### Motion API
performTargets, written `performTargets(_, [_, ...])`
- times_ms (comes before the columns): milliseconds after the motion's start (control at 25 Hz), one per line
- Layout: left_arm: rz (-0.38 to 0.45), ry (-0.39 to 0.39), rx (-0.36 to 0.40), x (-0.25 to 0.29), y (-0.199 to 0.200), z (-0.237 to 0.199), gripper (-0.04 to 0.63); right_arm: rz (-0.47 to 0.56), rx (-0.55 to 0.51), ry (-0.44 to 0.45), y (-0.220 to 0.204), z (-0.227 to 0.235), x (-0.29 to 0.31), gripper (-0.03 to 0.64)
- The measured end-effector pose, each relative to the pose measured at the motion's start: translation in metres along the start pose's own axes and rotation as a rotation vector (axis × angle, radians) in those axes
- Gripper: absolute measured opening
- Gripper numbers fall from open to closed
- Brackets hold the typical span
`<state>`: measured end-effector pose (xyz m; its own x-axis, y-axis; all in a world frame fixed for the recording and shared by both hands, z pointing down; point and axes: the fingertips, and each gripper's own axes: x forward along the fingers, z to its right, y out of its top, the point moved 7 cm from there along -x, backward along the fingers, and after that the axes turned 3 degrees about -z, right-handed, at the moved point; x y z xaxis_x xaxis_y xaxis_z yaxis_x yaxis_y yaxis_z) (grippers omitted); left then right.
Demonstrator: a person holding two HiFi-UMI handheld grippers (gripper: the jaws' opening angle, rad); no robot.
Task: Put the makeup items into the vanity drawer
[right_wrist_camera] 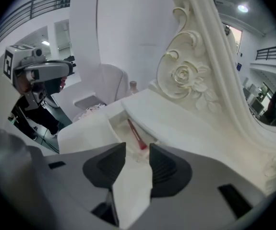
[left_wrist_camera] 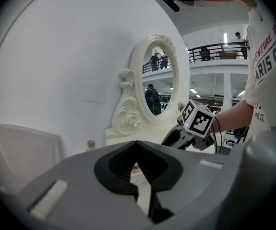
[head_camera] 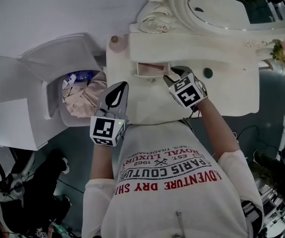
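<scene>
Head view: the right gripper (head_camera: 171, 79) points steeply down at the open cream vanity drawer (head_camera: 151, 71). The left gripper (head_camera: 116, 97) hovers near level over the white desk (head_camera: 142, 110).

Left gripper view: fingers (left_wrist_camera: 121, 169) clenched tip to tip, empty.

Right gripper view: fingers released, gap empty. A slim red makeup stick (right_wrist_camera: 135, 134) lies in the drawer just beyond.

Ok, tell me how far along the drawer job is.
Done: a slim red item lies in the open drawer. In hand: nothing; right gripper over the drawer, jaws apart; left gripper shut, empty. Left: likely the small bottle on the vanity top.
</scene>
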<state>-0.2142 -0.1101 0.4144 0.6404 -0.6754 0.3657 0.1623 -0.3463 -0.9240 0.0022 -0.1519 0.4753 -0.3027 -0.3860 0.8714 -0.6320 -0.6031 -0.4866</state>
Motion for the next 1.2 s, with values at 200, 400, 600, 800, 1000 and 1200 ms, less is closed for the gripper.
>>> performTargets(200, [-0.017, -0.104, 0.048, 0.036, 0.009, 0.033, 0.011, -0.036, 0.108, -0.053, -0.059, 0.016, -0.019, 0.149])
performTargets(400, [-0.028, -0.136, 0.074, 0.068, 0.016, 0.072, 0.011, -0.08, 0.183, -0.064, -0.121, 0.044, -0.027, 0.149])
performTargets(600, [-0.053, -0.144, 0.047, 0.097, 0.01, 0.108, 0.011, -0.127, 0.227, -0.032, -0.169, 0.065, -0.023, 0.149])
performTargets(800, [-0.047, -0.147, 0.009, 0.114, 0.005, 0.136, 0.011, -0.15, 0.224, 0.02, -0.193, 0.074, -0.008, 0.148])
performTargets(1000, [-0.058, -0.156, -0.008, 0.117, -0.004, 0.15, 0.011, -0.154, 0.218, 0.061, -0.202, 0.073, 0.009, 0.125])
performTargets(1200, [-0.077, -0.113, -0.031, 0.114, -0.012, 0.145, 0.011, -0.172, 0.204, 0.064, -0.201, 0.075, 0.013, 0.081])
